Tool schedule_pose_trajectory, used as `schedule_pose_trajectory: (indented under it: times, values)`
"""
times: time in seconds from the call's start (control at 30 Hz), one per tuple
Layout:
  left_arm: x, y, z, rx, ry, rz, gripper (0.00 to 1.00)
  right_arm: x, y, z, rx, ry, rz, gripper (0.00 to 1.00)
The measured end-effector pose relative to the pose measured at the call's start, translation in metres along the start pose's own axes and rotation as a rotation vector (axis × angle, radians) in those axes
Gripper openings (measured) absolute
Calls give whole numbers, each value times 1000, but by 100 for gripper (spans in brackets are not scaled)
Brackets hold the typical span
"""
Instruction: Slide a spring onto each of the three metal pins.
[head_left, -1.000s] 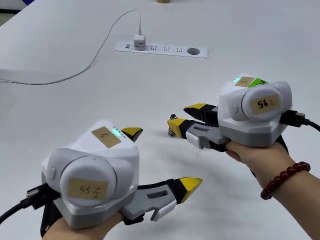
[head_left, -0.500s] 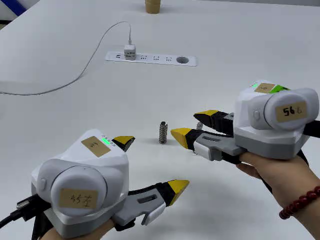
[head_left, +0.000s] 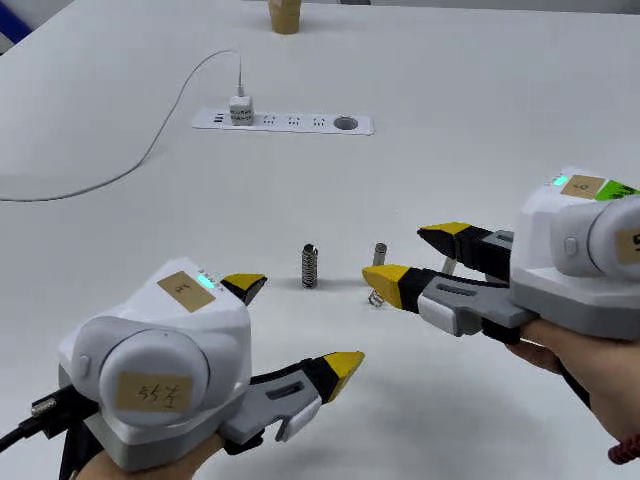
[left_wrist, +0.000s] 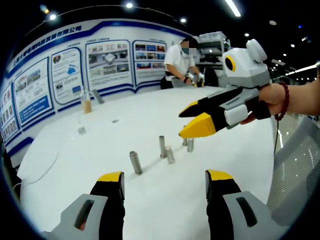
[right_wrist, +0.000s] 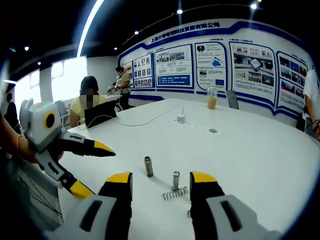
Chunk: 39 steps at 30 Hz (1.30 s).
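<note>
Peering past the right claw (head_left: 412, 255), I could make out little of the third pin (head_left: 450, 266). It stood behind the spread, yellow-tipped jaws as a pale sliver, and I could not tell whether it carried a spring. The right claw's body ran off the edge of the head view, and the hand under it was cut off at the wrist. That claw was released, with nothing between its jaws, and it hung just beside the pins. The left claw (head_left: 295, 325) was also released and empty, nearer to me and apart from the pins. On the smooth white table (head_left: 150, 240) the first pin (head_left: 309, 266) stood upright with a ribbed wire coil wound around it. Near it the bare pin (head_left: 380, 254) was a plain grey metal post. A loose spring (right_wrist: 175, 193) lay on its side at the foot of the bare pin. Farther back lay a flat white power strip (head_left: 290, 122) with a thin cable (head_left: 150, 150) curving away, and a tan cup (head_left: 285, 15) was clipped by the top edge.
</note>
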<state>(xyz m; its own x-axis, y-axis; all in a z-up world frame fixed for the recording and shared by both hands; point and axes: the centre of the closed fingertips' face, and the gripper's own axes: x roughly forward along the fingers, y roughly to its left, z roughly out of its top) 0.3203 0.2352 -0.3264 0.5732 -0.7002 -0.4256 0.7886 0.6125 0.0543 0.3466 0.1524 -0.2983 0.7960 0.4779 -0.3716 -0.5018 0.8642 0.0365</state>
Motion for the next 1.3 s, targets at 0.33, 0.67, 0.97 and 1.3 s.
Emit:
schedule_pose_trajectory:
  times: [0.33, 0.67, 0.97, 1.3]
  values:
    - [16, 1, 6, 30, 17, -2, 60, -22, -11, -13, -26, 7, -12, 52]
    - [37, -2, 8, 18, 38, -14, 52, -38, -13, -22, -31, 10, 22, 55]
    - [59, -11, 2, 41, 75, -50, 46, -48, -13, -37, -1, 12, 32, 60]
    - [84, -17, -5, 69, 102, -75, 39, -59, -20, -50, 26, 22, 2, 63]
